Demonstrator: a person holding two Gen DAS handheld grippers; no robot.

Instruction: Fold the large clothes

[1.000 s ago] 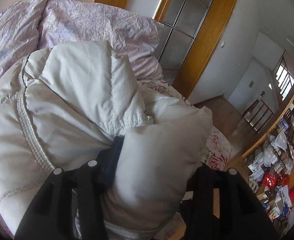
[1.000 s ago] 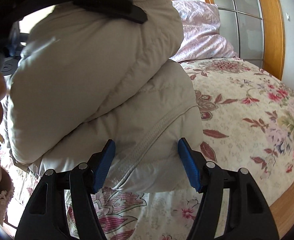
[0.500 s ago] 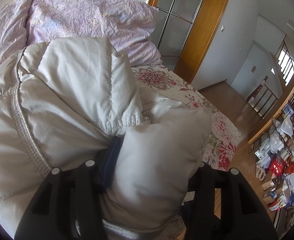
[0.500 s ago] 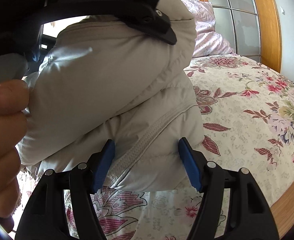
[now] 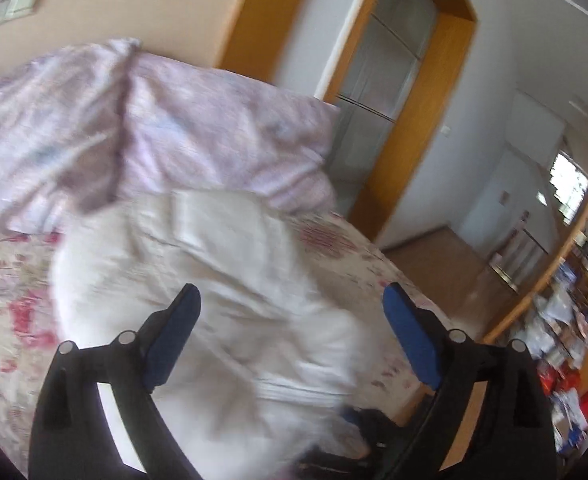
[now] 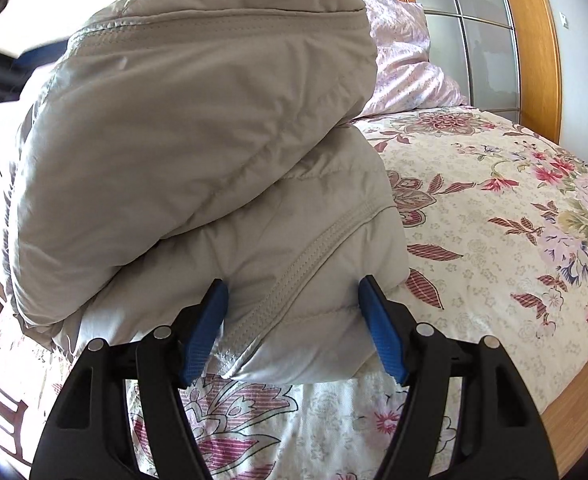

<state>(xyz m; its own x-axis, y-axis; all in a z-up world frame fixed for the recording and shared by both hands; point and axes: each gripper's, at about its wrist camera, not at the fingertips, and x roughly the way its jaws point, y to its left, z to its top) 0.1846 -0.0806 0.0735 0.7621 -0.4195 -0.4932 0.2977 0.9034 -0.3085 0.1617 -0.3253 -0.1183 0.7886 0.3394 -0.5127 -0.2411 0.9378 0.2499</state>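
A cream puffer jacket (image 6: 198, 160) lies folded into a thick bundle on the floral bedspread (image 6: 494, 216). My right gripper (image 6: 294, 320) stands open with the bundle's lower edge between its blue pads (image 6: 378, 328), which touch the fabric without squeezing it. In the blurred left wrist view the jacket (image 5: 214, 300) lies on the bed below my left gripper (image 5: 290, 336), which is open, empty and raised above it.
Lilac pillows (image 5: 154, 132) lie at the head of the bed. A wooden-framed glass door (image 5: 394, 92) stands beyond. The wooden bed edge (image 6: 574, 420) runs at the right. Cluttered shelves (image 5: 566, 340) line the far right wall.
My left gripper has opened, let go of the jacket fold and pulled up and away. The fold now rests on the bundle. The right gripper has stayed in place.
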